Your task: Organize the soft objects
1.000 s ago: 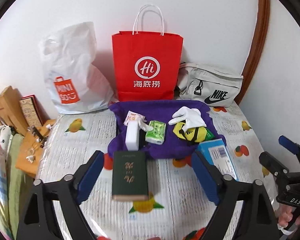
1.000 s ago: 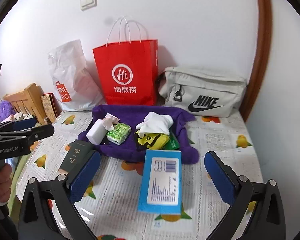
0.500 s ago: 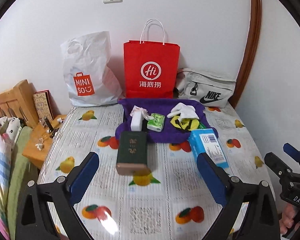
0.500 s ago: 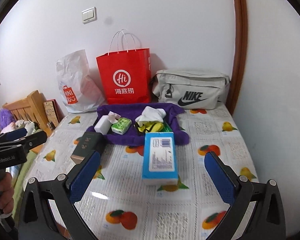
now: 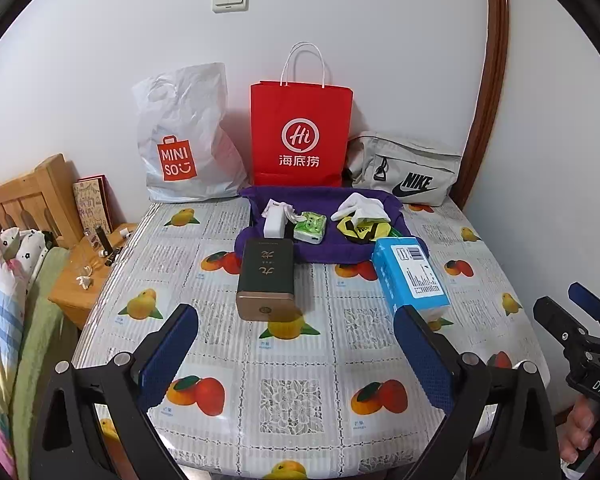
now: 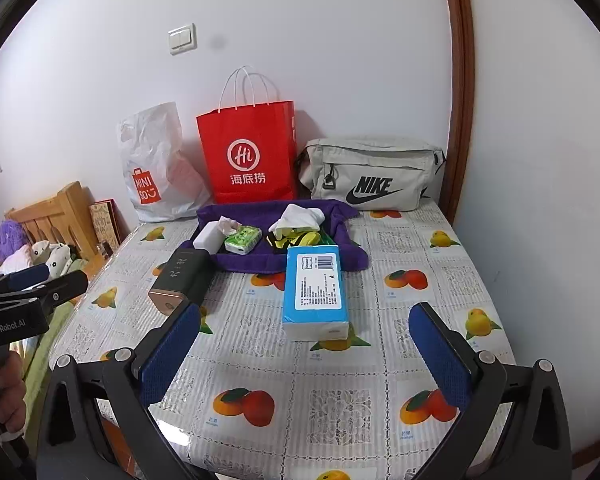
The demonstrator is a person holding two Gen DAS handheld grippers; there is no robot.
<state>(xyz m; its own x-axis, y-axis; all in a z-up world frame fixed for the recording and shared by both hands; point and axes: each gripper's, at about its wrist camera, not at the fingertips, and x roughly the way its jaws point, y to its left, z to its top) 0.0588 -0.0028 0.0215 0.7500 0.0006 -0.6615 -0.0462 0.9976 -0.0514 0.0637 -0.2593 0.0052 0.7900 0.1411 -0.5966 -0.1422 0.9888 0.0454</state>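
Hovering over the near edge of the fruit-patterned worktop, the left tongs gape wide and empty, in line with the dark green box. Farther back a purple cloth holds a white pack, green tissue packet, white glove and yellow pouch. The right tongs gape equally wide and empty, facing the blue tissue pack.
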